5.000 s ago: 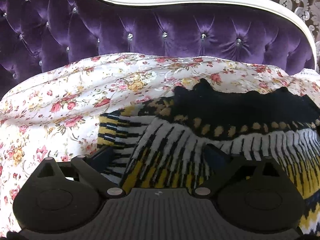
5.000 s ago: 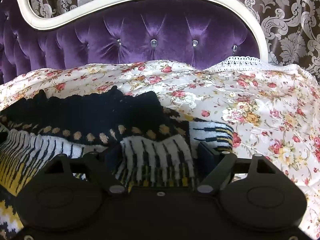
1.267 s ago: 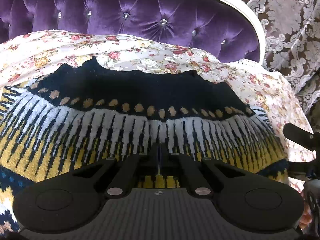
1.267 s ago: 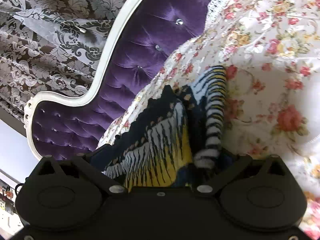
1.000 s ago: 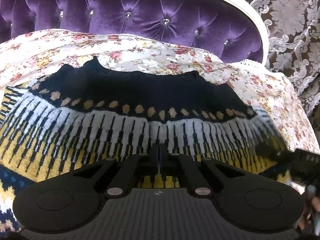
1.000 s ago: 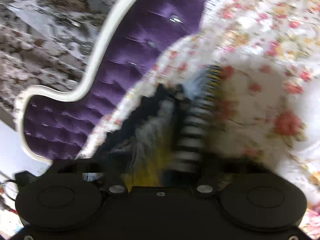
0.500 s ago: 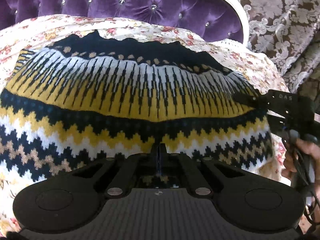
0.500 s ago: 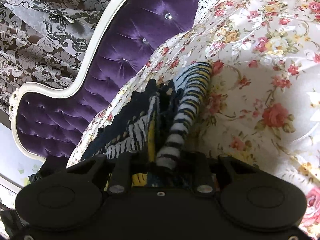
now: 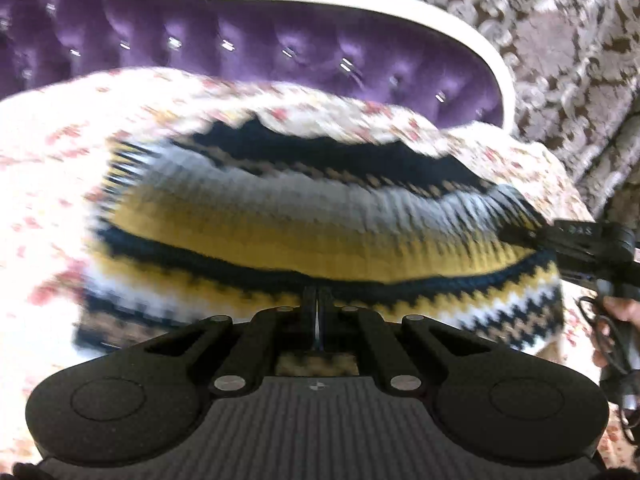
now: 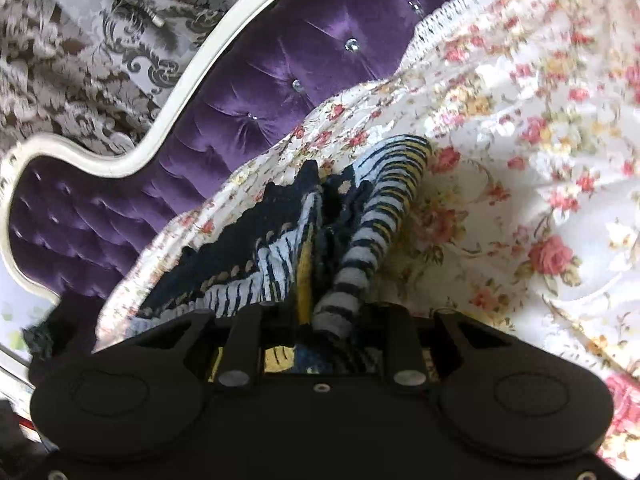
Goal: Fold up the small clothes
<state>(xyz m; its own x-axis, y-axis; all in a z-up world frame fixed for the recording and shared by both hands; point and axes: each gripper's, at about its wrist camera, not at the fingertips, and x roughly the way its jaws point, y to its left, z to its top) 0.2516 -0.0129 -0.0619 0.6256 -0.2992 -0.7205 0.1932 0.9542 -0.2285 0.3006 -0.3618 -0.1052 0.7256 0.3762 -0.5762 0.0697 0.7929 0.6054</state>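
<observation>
Nearest the left wrist camera, the left gripper (image 9: 316,312) has its jaws pressed fully together, pinching the near hem of the knitted sweater (image 9: 320,216). In the right wrist view, the right gripper (image 10: 320,320) has bunched knit and a striped sleeve (image 10: 384,208) between its jaws, which are closing on the cloth; the pads appear to press on it.

The sweater lies spread on the floral bedspread (image 9: 52,184), patterned in navy, yellow and white bands, its dark neckline edge farthest from the left camera. The right gripper reaches its right-hand edge, with part of a hand (image 9: 620,310) visible behind it. The left view is blurred, so the fine pattern is hard to read there.

The step in hand looks like a fold of the body: both grippers hold an edge, ready to carry cloth across. The next move probably calls for lifting both held edges together and laying them over evenly, keeping the sleeve tucked in so it does not spill out.

Beyond the bed stand the purple tufted headboard (image 10: 280,76) and the patterned curtain (image 10: 80,52).

Count: one sweater, one sleeve seen, two grippers, one bedspread, one headboard.
</observation>
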